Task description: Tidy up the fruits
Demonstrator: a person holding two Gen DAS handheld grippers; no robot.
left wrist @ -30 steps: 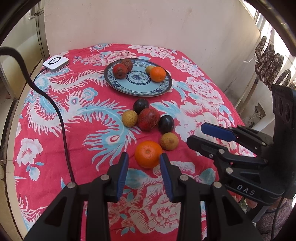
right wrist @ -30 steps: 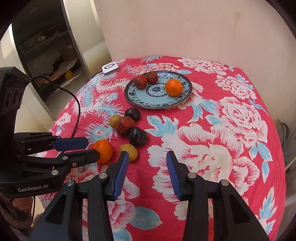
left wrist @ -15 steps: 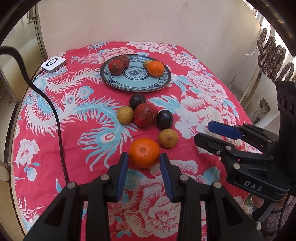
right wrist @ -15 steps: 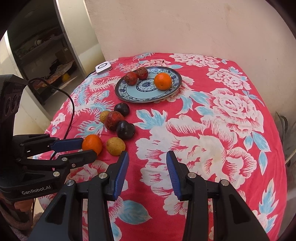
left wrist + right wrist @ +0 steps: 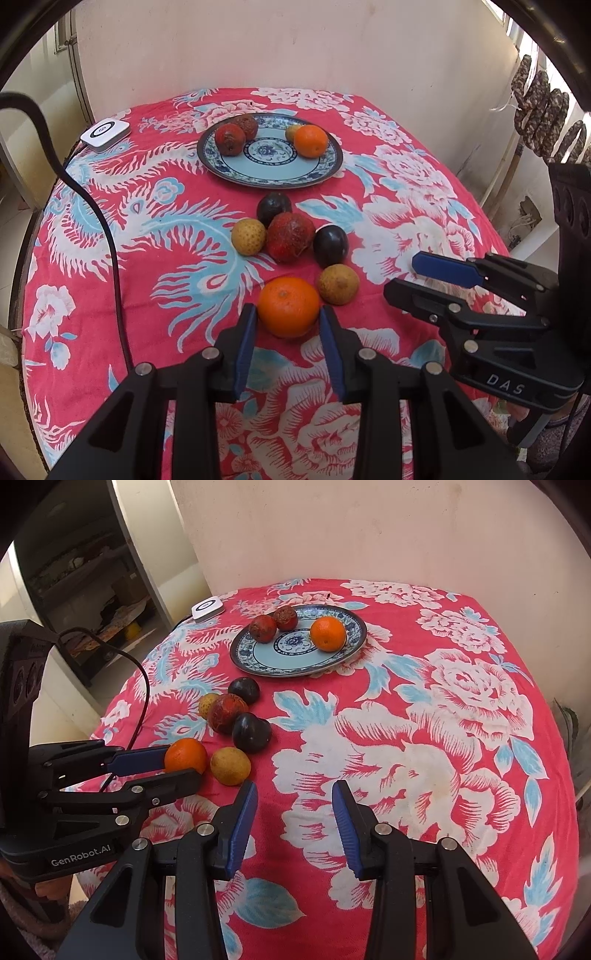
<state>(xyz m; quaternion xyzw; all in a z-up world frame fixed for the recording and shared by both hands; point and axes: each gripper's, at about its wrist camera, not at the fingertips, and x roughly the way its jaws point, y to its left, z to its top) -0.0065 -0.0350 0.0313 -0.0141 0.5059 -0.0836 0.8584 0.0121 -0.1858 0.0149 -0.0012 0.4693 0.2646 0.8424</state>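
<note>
An orange (image 5: 288,307) lies on the red flowered cloth, just between the tips of my open left gripper (image 5: 287,325); it also shows in the right wrist view (image 5: 185,755). Behind it lie two yellow-brown fruits (image 5: 338,284), a red fruit (image 5: 290,236) and two dark plums (image 5: 330,246). A blue patterned plate (image 5: 325,168) at the back holds two red fruits, an orange (image 5: 311,140) and a small greenish fruit. My right gripper (image 5: 293,806) is open and empty over bare cloth, right of the fruit.
A white square device (image 5: 105,134) with a black cable (image 5: 99,221) sits at the table's far left. A wall stands behind the table. The table edge drops off on the left and right.
My left gripper has moved forward, so the orange now sits between its fingertips. My right gripper has moved slightly closer to the fruit cluster.
</note>
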